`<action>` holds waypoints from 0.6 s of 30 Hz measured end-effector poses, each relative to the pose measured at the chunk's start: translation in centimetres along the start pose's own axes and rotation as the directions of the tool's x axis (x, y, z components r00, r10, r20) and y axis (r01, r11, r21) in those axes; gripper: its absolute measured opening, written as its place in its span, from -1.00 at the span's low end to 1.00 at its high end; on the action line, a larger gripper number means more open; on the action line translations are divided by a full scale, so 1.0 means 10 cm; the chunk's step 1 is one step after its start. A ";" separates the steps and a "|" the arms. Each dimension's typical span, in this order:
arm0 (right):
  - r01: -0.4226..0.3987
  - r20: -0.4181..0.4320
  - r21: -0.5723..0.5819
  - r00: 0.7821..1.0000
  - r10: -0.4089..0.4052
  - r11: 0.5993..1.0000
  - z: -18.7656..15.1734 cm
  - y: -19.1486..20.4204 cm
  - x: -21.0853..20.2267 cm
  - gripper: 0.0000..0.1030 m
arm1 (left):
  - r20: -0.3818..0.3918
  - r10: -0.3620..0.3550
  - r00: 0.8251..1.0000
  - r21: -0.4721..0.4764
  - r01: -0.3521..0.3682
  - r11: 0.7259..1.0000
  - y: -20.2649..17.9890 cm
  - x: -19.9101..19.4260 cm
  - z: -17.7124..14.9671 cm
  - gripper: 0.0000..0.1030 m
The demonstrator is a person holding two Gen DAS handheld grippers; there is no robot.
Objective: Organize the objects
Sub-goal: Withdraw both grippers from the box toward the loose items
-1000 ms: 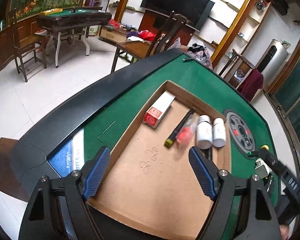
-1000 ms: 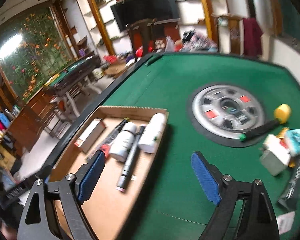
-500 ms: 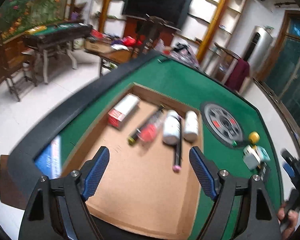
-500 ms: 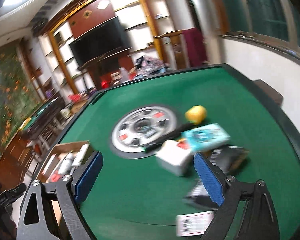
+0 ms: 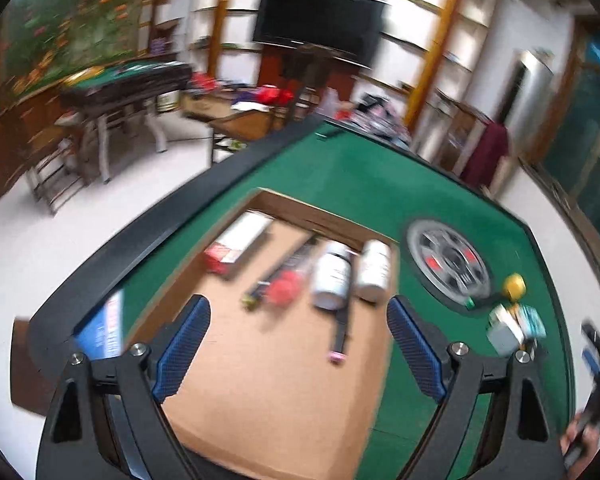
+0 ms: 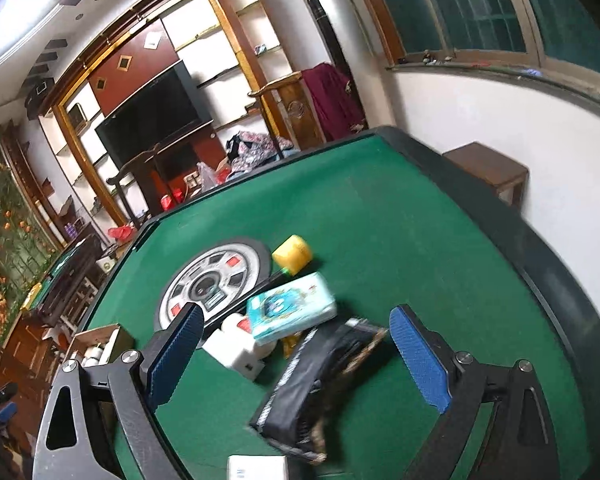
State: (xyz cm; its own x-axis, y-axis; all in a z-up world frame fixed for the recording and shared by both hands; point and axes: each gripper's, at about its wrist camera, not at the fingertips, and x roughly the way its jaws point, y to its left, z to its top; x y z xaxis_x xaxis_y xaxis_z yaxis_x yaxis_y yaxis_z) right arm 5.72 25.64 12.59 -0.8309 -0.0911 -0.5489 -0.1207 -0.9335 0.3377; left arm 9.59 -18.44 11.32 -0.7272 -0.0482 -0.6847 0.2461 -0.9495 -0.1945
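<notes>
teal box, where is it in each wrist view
Left wrist: the teal box is small at the right edge, in the cluster just right of the white block.
Right wrist: the teal box sits at the centre, between the open jaws and beyond them, above the black pouch.
Shared landmark: the round grey dial in the green table; the box lies just past its edge.

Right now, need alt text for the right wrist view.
The open right gripper hovers empty over a black pouch on a green felt table. Beyond it lie a teal box, a white box and a yellow-headed tool beside a round centre panel.
</notes>
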 end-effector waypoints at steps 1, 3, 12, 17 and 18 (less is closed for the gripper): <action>0.012 0.011 -0.004 1.000 -0.012 1.000 0.02 -0.04 -0.01 0.89 | -0.021 -0.010 1.000 0.038 0.011 0.999 -0.12 0.05 -0.02 0.74; 0.039 0.031 -0.008 0.999 -0.039 0.999 0.07 -0.10 0.01 0.90 | -0.070 -0.016 0.997 0.102 0.023 0.995 -0.35 0.16 -0.09 0.74; 0.114 0.063 0.097 0.991 -0.121 0.989 0.13 -0.61 0.21 0.90 | -0.073 -0.071 0.995 0.414 0.095 0.905 -1.50 0.20 -0.68 0.74; 0.106 0.030 0.160 0.993 -0.112 0.981 0.16 -0.81 0.25 0.90 | -0.042 -0.183 0.982 0.488 0.180 0.854 -2.04 0.05 -0.77 0.74; 0.113 0.034 0.158 0.992 -0.120 0.981 0.16 -0.82 0.24 0.90 | -0.047 -0.197 0.979 0.501 0.194 0.844 -2.13 0.04 -0.79 0.74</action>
State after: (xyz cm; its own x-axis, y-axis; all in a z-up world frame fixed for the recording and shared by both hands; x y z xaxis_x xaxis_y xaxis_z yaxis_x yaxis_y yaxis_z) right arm 3.84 33.69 9.74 -0.8285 0.0333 -0.5591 -0.2981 -0.8714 0.3897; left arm 9.14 4.19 9.67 -0.7304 0.1541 -0.6654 -0.2540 -0.9656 0.0552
